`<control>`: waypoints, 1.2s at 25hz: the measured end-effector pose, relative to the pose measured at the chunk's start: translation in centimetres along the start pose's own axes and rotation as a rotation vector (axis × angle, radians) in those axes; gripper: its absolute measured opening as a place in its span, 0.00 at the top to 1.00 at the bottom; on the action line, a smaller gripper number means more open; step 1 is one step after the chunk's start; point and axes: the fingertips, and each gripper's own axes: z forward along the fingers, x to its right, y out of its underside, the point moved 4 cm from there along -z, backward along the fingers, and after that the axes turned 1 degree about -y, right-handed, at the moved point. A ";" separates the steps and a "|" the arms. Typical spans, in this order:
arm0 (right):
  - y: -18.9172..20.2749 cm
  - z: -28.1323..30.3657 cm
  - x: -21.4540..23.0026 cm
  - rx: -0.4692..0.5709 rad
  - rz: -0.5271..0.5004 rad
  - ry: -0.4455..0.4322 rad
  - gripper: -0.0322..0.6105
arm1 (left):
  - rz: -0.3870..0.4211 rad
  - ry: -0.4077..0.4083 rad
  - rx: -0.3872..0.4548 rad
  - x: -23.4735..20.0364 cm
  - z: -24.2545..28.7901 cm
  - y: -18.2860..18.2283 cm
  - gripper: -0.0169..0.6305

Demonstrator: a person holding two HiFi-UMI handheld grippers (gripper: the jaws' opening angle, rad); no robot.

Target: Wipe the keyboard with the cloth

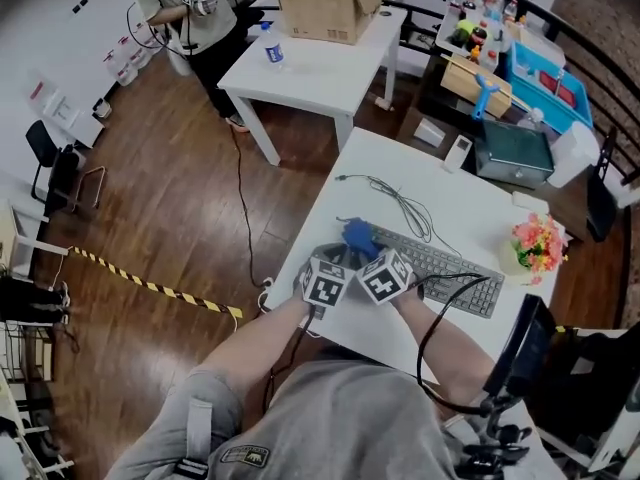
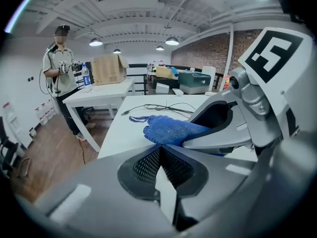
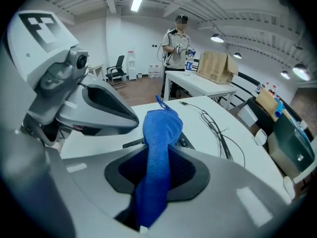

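Nearest to me, my left gripper has its two mesh-textured black pads pressed together along a thin seam, with nothing between them. Just beside it, my right gripper is clamped on the blue cloth. The cloth is a soft, nubbly terry fabric, pinched into a narrow band where the jaws hold it and swelling into a rounded bunch beyond them. A thin looped tag sticks out from its far tip. Both grippers have smooth grey moulded shells, and each carries a cube with black-and-white square markers.

The bunched end of the cloth sits over the left end of the keyboard. I cannot tell whether it presses on the keys. The keyboard is a flat grey slab with rows of low dark keys, lying at a slant on the smooth white tabletop. A thin black cable runs in loose loops across the tabletop beyond the keyboard. At the right edge stands a small bunch of pink and yellow flowers.

Farther off, across the glossy brown wooden floor, a second white table bears an open cardboard box and a clear plastic bottle. A person stands at its far left side. A strip of yellow-and-black tape crosses the floor on the left.
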 end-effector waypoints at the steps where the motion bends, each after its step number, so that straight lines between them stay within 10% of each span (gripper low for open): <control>1: 0.0 0.5 -0.3 -0.011 -0.001 -0.007 0.78 | -0.001 0.000 -0.003 -0.3 0.0 0.4 0.98; 12: 2.7 -1.1 1.6 -0.022 0.051 0.044 0.78 | 0.074 0.069 -0.014 2.8 1.3 -0.3 0.98; 30: 20.8 -13.6 11.2 -0.121 0.336 0.285 0.78 | 0.321 0.381 0.048 23.5 5.6 -6.4 0.98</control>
